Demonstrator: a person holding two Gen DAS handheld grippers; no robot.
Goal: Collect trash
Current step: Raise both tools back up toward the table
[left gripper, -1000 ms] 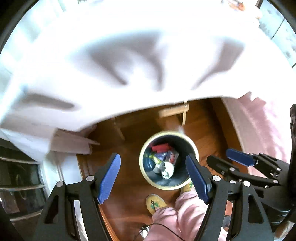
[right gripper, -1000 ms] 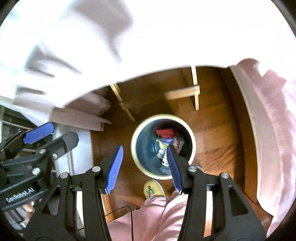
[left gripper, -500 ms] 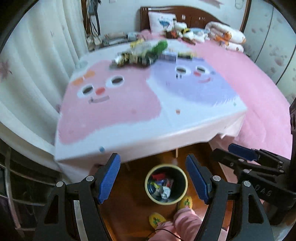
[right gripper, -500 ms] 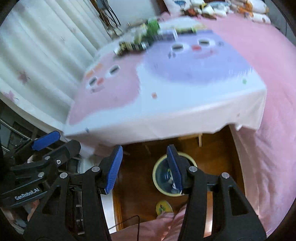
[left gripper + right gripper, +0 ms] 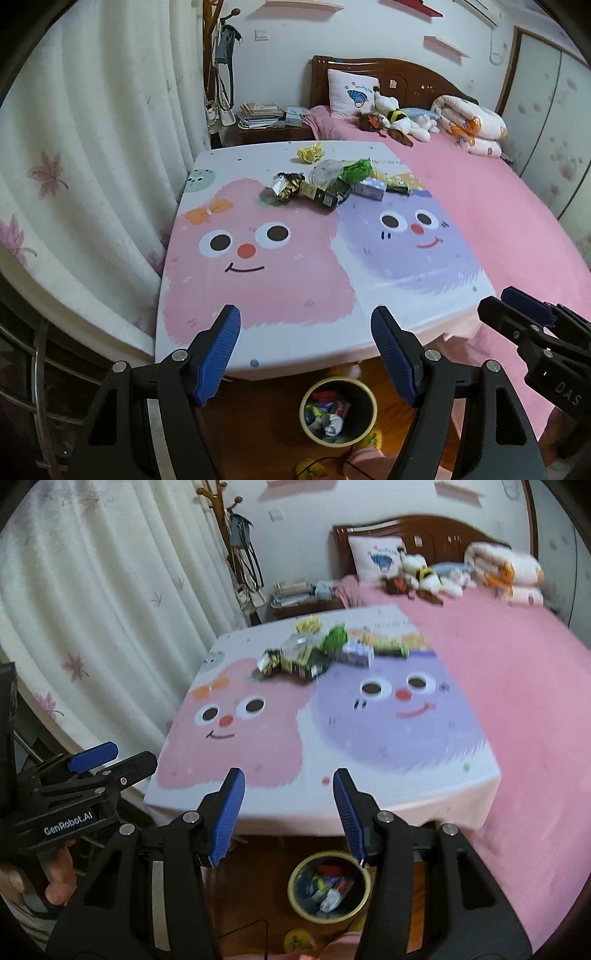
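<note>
- Step in hand: we judge this the reach-out phase of a fetch, both grippers empty and facing the trash pile across the tabletop.
- Left gripper: jaws released, spread wide, nothing between the blue pads; it hovers over the near edge of the tabletop.
- Right gripper: jaws released, set somewhat narrower than the left, also empty; it hangs just beside the left one, over the same near edge.
- Trash pile: crumpled wrappers, a green packet, a small box and clear plastic, heaped at the far side of the cartoon-face cloth, well apart from both grippers. One yellow crumpled wad lies a little beyond the heap.
- Waste bin: round, yellow-rimmed, on the wooden floor below the near edge of the tabletop, already holding several wrappers.
- Bed: pink cover, flush along the right side of the tabletop; no trash visible on it.
- Next move, in our judgement: we extend across the tabletop to the heap, choose a piece at its near fringe, close on it, then carry it back and release above the bin.
</note>
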